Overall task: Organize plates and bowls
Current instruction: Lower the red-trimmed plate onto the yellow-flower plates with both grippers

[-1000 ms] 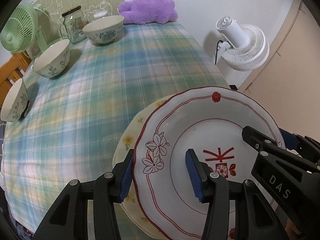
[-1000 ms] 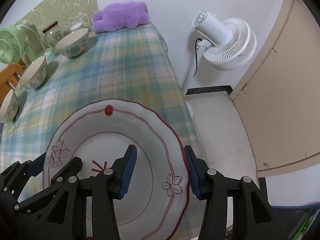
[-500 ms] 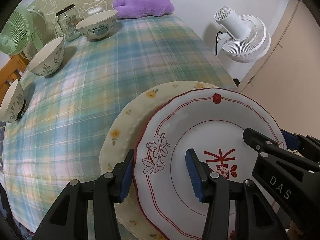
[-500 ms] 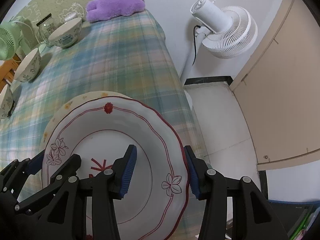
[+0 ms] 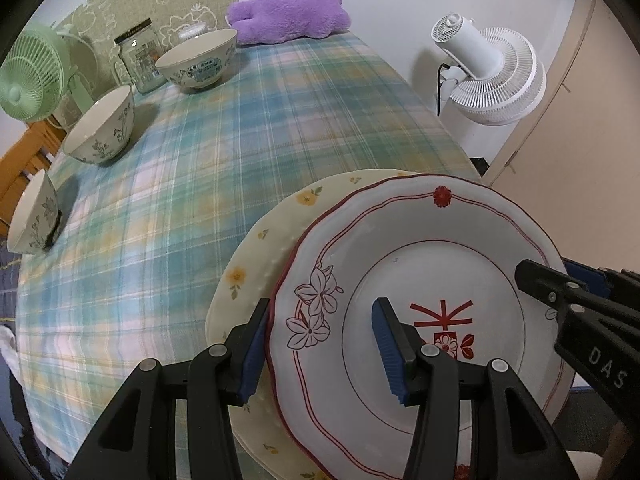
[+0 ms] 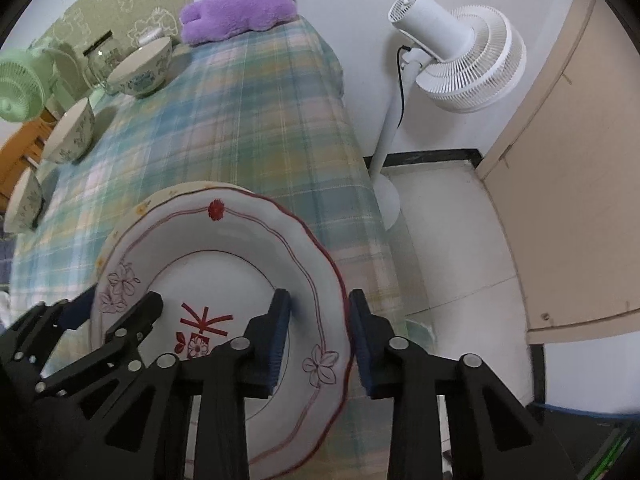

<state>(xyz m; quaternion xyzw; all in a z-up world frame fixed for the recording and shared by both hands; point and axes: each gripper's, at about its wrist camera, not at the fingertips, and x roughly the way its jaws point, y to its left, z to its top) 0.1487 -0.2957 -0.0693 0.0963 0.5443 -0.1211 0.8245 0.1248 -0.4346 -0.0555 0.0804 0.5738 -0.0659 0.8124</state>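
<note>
Above the yellow plate [image 5: 256,264], red-rimmed plate [image 5: 420,264], both grippers' jaws straddling its rim

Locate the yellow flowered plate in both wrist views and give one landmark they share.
Left wrist: the yellow flowered plate lies lower centre, showing left of and under the red-rimmed plate.
Right wrist: only a thin crescent shows left of centre, above the red-rimmed plate's far rim.
Shared landmark: the purple plush, at the table's far end.
</note>
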